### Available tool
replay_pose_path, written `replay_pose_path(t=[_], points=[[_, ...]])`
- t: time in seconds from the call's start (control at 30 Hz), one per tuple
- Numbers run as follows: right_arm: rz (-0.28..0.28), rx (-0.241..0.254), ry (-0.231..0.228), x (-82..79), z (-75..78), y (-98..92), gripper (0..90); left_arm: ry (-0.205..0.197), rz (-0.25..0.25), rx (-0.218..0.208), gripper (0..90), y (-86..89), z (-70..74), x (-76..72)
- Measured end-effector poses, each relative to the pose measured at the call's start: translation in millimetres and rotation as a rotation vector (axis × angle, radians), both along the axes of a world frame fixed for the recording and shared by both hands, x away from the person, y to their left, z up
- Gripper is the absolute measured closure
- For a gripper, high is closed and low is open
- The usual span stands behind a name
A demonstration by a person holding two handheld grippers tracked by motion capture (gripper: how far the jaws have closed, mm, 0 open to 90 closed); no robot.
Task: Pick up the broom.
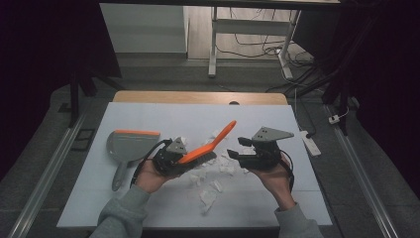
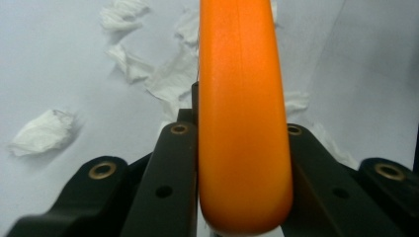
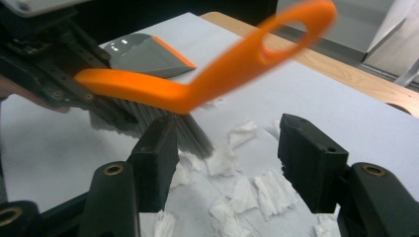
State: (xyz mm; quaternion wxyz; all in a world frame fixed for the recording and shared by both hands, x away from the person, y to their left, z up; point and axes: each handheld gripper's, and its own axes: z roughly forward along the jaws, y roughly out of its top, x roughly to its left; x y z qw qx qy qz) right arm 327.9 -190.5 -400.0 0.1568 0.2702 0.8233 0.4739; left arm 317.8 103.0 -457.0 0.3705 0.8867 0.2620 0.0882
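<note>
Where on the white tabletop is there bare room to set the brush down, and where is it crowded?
Bare patches: the far strip of the white tabletop behind the dustpan, the right side beyond the right gripper, and the near-left corner below the dustpan's handle. Crowded: the middle, where torn paper scraps lie scattered under the brush held by the left gripper.

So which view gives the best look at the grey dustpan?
The high view: the dustpan lies whole on the white table, with its orange front edge and its handle toward the person. The right gripper view catches its tray and orange edge behind the brush. In the left gripper view the brush's orange back covers the middle.
</note>
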Motion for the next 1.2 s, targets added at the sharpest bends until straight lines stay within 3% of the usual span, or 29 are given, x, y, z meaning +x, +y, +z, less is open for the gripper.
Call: replay_pose_path(t=[0.13,0.3,0.4,0.57,0.6,0.73,0.77,0.8,0.93,1.2], points=[[0.019,-0.005,-0.016,-4.3,5.3,2.5,39.1,0.012,-0.031,0.024,79.1,-0.9,-1.5,2.2],[0.062,-0.074,-0.064,-11.4,13.5,9.4,37.9,0.006,-0.06,0.103,79.1,-11.4,0.3,7.4],[0.077,-0.093,-0.082,-12.5,13.5,10.5,39.1,0.008,-0.091,0.125,79.1,-19.1,2.0,8.6],[0.105,-0.158,-0.062,-10.2,10.5,14.7,34.4,0.004,-0.142,0.183,79.0,-33.1,0.6,7.9],[0.12,-0.191,-0.051,-8.3,7.6,16.6,33.8,0.002,-0.154,0.198,79.1,-35.9,0.5,7.4],[0.158,-0.223,-0.019,-3.7,1.5,18.9,34.9,-0.001,-0.191,0.242,79.0,-45.8,1.9,5.4],[0.181,-0.26,0.009,-0.5,-3.2,20.4,35.7,-0.005,-0.197,0.251,79.1,-47.6,2.9,4.9],[0.181,-0.26,0.009,-0.5,-3.2,20.4,35.7,-0.007,-0.204,0.256,79.1,-49.2,3.9,4.6],[0.186,-0.348,0.015,1.8,-13.0,24.5,33.6,-0.017,-0.232,0.278,79.1,-55.8,5.0,2.8],[0.25,-0.41,0.052,4.4,-24.8,27.7,38.8,-0.02,-0.283,0.325,79.0,-62.7,3.4,3.0]])
